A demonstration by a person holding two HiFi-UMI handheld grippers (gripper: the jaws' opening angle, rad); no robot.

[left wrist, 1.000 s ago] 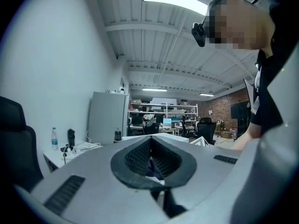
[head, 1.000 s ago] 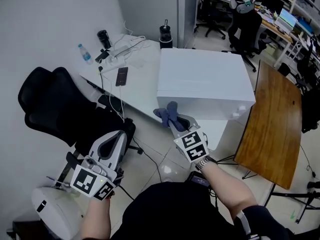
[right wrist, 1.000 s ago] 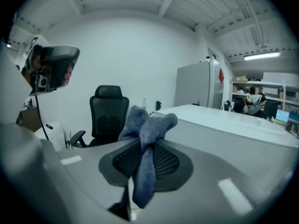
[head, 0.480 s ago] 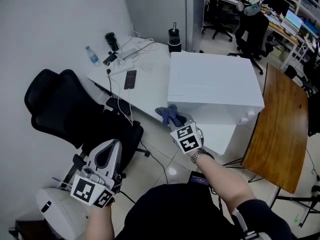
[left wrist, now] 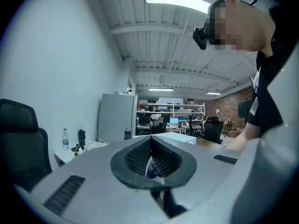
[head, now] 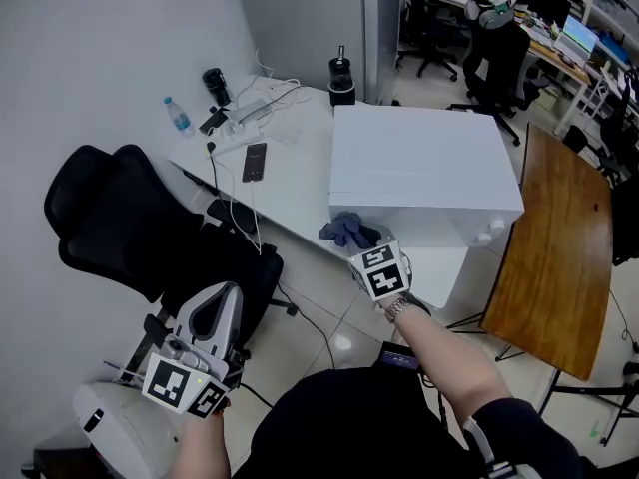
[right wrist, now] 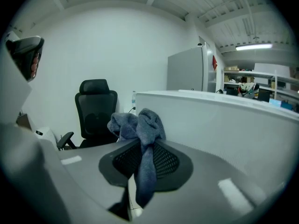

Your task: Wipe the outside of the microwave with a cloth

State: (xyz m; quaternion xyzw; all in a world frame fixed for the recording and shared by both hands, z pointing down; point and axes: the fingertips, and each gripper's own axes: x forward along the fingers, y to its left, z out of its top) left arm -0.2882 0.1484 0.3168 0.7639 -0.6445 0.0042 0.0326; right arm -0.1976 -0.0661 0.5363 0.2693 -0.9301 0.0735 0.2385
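Note:
The microwave (head: 424, 158) is a large white box on the white desk (head: 290, 183). A blue-grey cloth (head: 347, 232) is bunched against the lower left of its near face. My right gripper (head: 359, 241) is shut on that cloth. In the right gripper view the cloth (right wrist: 140, 125) piles up over the jaws of the right gripper (right wrist: 142, 160), and a strip hangs down between them, with the microwave's white side (right wrist: 224, 120) just beyond. My left gripper (head: 220, 297) hangs low at the left over the chair, away from the microwave. In its own view the left gripper (left wrist: 150, 160) is shut, with nothing in it.
A black office chair (head: 120, 218) stands left of the desk. On the desk lie a phone (head: 254, 156), a water bottle (head: 178, 115), a black cup (head: 212, 81), cables (head: 255, 103) and a dark bottle (head: 341, 76). A wooden table (head: 559, 247) is at the right.
My right gripper has sunk slightly and carried the cloth in against the microwave's near face. The left gripper has shifted only a little and stays shut.

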